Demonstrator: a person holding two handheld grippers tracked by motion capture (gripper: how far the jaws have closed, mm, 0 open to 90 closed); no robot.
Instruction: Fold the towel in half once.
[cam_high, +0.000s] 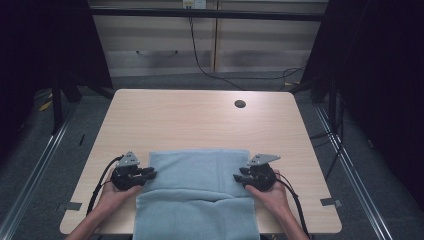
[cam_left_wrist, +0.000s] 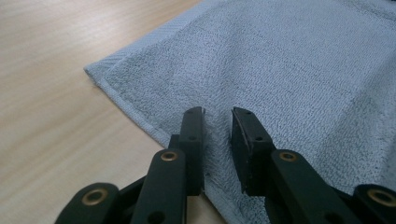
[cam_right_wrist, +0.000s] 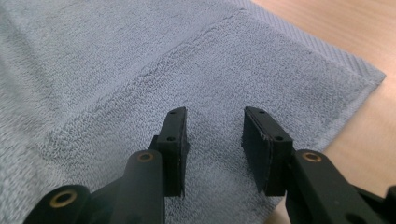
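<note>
A light blue towel (cam_high: 197, 175) lies folded on the near half of the wooden table (cam_high: 200, 117), and its front part hangs over the near edge. My left gripper (cam_high: 151, 173) rests at the towel's left edge, jaws pointing right. In the left gripper view its jaws (cam_left_wrist: 218, 113) stand a little apart just above the towel (cam_left_wrist: 289, 70), with the hem beneath them. My right gripper (cam_high: 236, 176) sits at the towel's right edge, pointing left. Its jaws (cam_right_wrist: 215, 113) stand wider apart over the towel (cam_right_wrist: 116, 60), holding nothing.
A round cable hole (cam_high: 240, 104) sits in the table's far right part. Bare wood stretches beyond the towel to the far edge. Cables (cam_high: 200, 60) run across the floor behind the table, in front of a pale cabinet (cam_high: 165, 45). Dark curtains flank both sides.
</note>
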